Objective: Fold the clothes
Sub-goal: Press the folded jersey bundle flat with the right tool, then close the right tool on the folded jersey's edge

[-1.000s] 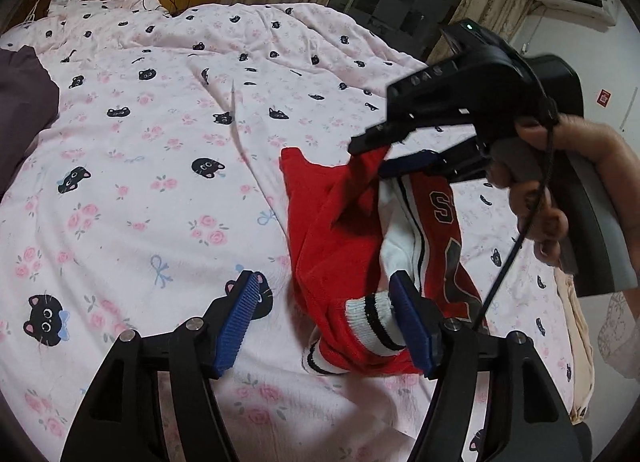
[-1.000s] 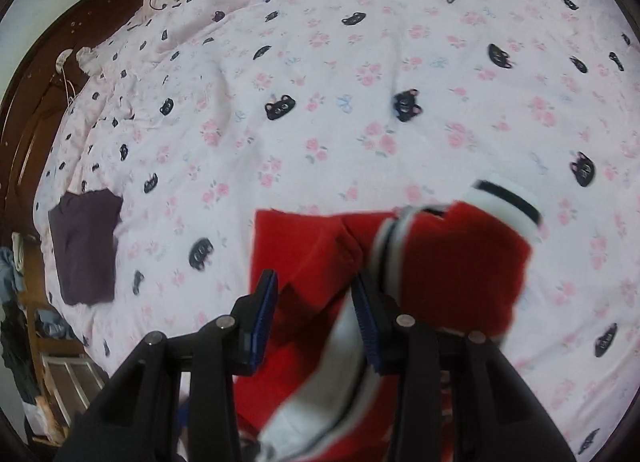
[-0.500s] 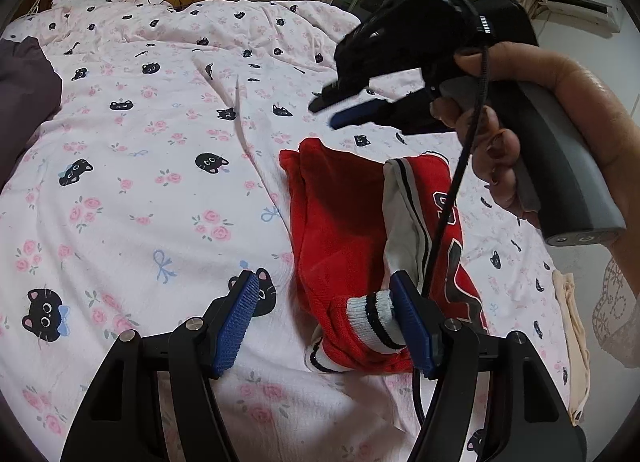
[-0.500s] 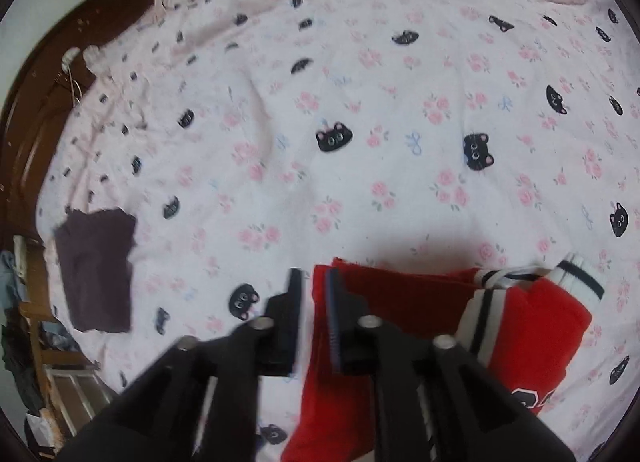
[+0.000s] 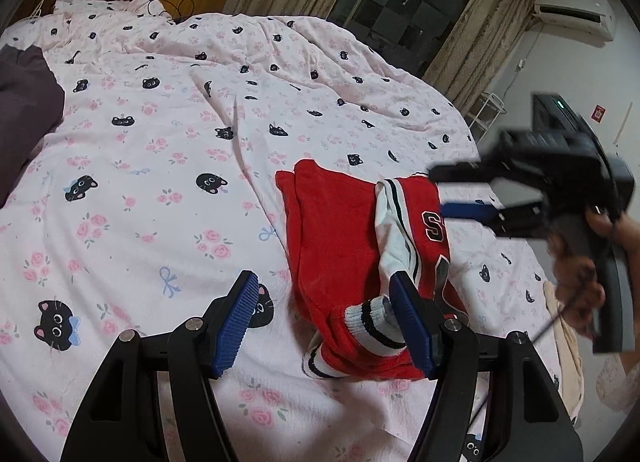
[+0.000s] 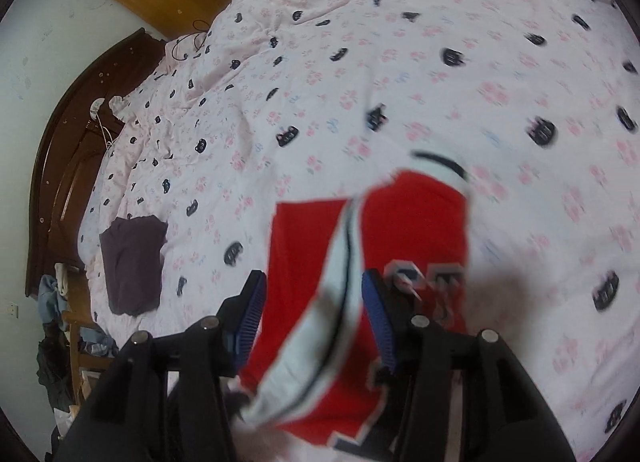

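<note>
A red garment (image 5: 336, 238) with white-and-black striped trim and a letter patch lies partly folded on the pink cat-print bedspread (image 5: 160, 182). My left gripper (image 5: 324, 326) hovers open at its near end. Its right pad (image 5: 412, 326) is beside the striped cuff (image 5: 372, 322), and nothing is pressed between the pads. My right gripper (image 5: 440, 192), held by a hand (image 5: 580, 274), hangs over the garment's right edge. In the blurred right wrist view, the right gripper (image 6: 314, 316) has its jaws opening. The red garment (image 6: 412, 230) lies under the gap, free of the pads.
A dark folded cloth (image 5: 24, 114) (image 6: 132, 262) lies on the bed near the wooden headboard (image 6: 60, 182). A cream cloth (image 5: 568, 342) hangs at the bed's right edge. Clothes are piled on the floor beside the bed (image 6: 56, 342).
The right gripper held up a flap of the red garment, let it fall flat, and drew back to the right with wider jaws. The left gripper stayed in place.
</note>
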Demonstrator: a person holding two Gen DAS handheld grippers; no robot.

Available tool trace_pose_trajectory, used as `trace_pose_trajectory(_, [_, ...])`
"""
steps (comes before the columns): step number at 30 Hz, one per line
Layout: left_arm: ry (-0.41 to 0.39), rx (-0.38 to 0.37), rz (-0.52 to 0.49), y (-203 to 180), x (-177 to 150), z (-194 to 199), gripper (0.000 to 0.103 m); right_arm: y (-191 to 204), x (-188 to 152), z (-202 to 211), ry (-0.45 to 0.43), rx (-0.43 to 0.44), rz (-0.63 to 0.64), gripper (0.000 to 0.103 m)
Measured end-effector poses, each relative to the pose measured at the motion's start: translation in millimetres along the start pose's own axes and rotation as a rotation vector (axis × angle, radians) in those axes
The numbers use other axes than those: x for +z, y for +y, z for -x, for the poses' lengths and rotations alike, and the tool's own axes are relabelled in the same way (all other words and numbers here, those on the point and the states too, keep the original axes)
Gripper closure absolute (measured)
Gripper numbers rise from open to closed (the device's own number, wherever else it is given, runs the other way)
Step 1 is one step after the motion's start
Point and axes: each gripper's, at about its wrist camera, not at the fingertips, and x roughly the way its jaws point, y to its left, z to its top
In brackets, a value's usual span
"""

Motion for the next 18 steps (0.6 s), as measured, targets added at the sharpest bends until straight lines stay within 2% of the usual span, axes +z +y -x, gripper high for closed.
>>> trace_pose_trajectory(5, [-0.007, 0.011, 0.001, -2.7, 0.4, 4.4, 0.040, -36.3, -38.3, 20.4, 0.005, 0.002, -0.014, 0.050])
trace_pose_trajectory(9, [-0.011, 0.011, 0.012, -2.8, 0.1, 10.0, 0.040, -55.7, -67.5, 24.6, 0.019, 0.008, -0.011, 0.035])
trace_pose_trajectory(13, [-0.012, -0.007, 0.041, 1.6, 1.6, 17.7, 0.040, -65.7, -92.9, 25.8, 0.032, 0.021, 0.015, 0.035])
trace_pose_trajectory(18, [0.009, -0.073, 0.159, 20.8, 0.6, 26.4, 0.038, -79.2, -109.9, 26.8, 0.021, 0.062, -0.010, 0.032])
